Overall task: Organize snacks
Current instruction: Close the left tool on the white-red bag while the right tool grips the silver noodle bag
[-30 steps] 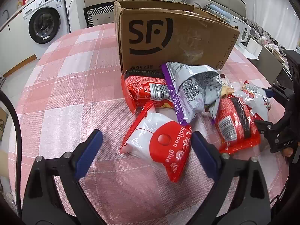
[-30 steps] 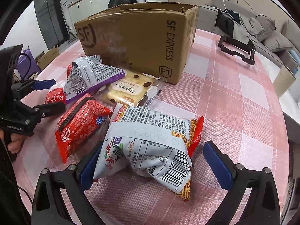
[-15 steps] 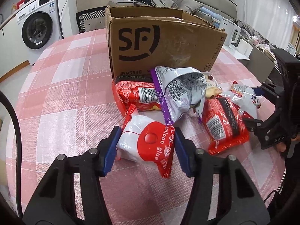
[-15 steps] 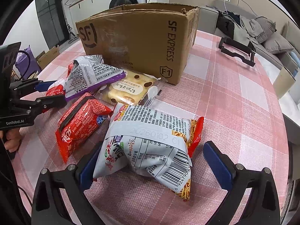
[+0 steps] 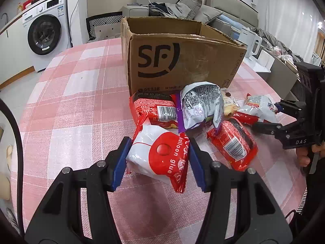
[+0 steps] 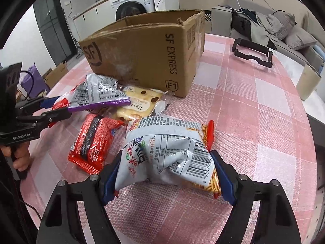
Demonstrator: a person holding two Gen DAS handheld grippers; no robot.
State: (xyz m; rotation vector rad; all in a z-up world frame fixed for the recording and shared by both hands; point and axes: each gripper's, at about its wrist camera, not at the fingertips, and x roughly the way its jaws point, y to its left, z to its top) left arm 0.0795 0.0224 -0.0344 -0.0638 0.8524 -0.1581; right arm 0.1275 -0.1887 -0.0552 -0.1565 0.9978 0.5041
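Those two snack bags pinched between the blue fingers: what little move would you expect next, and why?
Probably a lift, then over into the open brown cardboard box. The left gripper has its fingers pressed on the white-and-red "balloon glue" bag, and the right gripper squeezes the grey-white noodle-snack bag; both bags seem to rest on the pink checked tablecloth.
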